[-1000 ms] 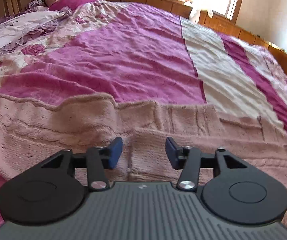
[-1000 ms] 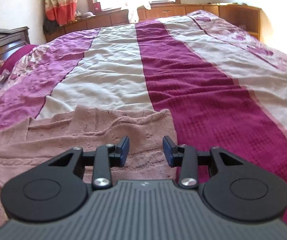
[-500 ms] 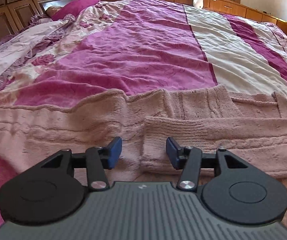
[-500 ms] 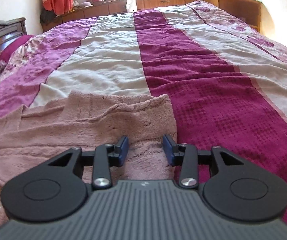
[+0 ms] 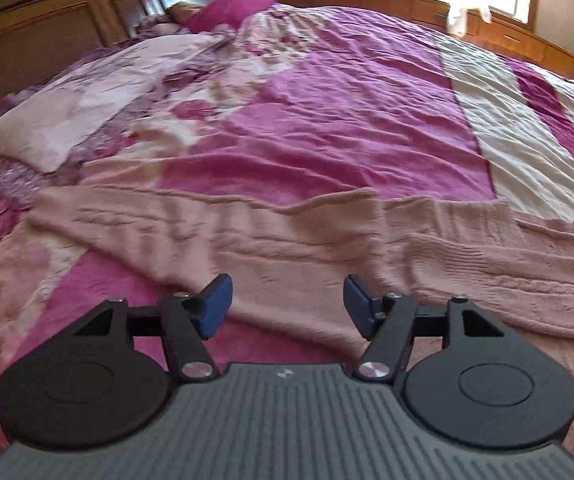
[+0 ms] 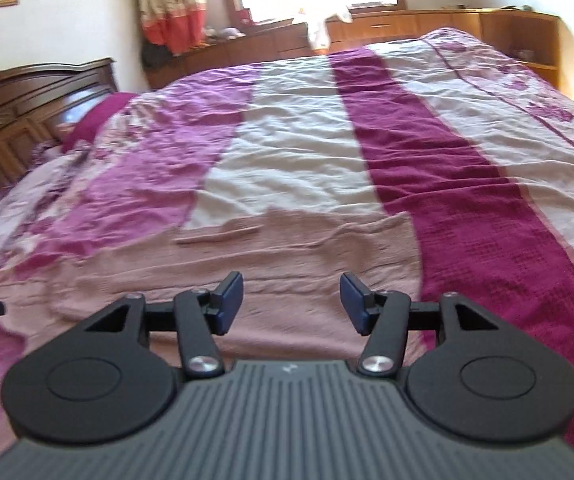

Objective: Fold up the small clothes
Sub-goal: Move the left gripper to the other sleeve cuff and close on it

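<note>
Along the near edge of the bed [image 5: 327, 120], your pink knitted cardigan [image 5: 287, 240] lies spread flat, ribbed and wrinkled. Your left hand-held gripper [image 5: 287, 306] and right hand-held gripper [image 6: 291, 304] hover above it, wide apart, empty. Motion blur smears its folds.

We see the left gripper [image 5: 287, 304] and right gripper [image 6: 291, 302] built alike: matte black w/ a grey ribbed housing [image 6: 287, 420] bearing a small pale logo. Each has two round black discs, angled link arms w/ silver screws [image 5: 374, 370], and dark blue finger pads [image 5: 217, 306].
</note>
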Demonstrator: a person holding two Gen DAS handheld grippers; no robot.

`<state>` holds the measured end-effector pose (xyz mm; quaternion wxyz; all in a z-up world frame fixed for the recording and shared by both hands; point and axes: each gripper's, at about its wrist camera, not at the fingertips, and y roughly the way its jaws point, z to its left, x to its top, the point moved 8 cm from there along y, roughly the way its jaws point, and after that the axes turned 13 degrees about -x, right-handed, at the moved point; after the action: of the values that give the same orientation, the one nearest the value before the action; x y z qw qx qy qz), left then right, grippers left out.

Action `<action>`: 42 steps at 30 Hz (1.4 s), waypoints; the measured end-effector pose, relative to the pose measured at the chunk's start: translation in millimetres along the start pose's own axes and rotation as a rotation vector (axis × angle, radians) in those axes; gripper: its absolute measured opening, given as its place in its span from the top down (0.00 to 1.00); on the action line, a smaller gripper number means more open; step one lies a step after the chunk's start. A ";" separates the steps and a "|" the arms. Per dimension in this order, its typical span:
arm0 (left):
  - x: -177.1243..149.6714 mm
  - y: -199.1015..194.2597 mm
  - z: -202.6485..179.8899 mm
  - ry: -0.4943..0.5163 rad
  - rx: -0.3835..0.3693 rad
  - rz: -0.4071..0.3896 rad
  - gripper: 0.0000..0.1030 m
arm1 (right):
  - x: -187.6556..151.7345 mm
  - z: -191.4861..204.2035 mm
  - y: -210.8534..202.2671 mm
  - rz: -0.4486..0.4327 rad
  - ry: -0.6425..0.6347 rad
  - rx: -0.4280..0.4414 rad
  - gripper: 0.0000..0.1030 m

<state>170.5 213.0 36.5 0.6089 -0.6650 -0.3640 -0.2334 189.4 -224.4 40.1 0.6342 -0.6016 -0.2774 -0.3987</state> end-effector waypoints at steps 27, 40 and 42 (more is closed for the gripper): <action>-14.1 50.9 96.5 -0.316 -0.042 0.013 0.22 | -107.3 26.2 -8.9 0.196 -0.020 -0.034 0.45; 12.9 93.6 104.1 -0.361 -0.034 -0.048 0.22 | -110.0 25.2 -3.7 0.196 -0.002 -0.032 0.44; 16.9 98.6 102.3 -0.358 -0.037 -0.055 0.24 | -110.1 25.9 -3.3 0.196 -0.001 -0.031 0.43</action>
<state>243.3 317.3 -29.2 0.5156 -0.6968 -0.4802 -0.1344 131.9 -179.9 -46.5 0.6605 -0.6359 -0.2116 -0.3387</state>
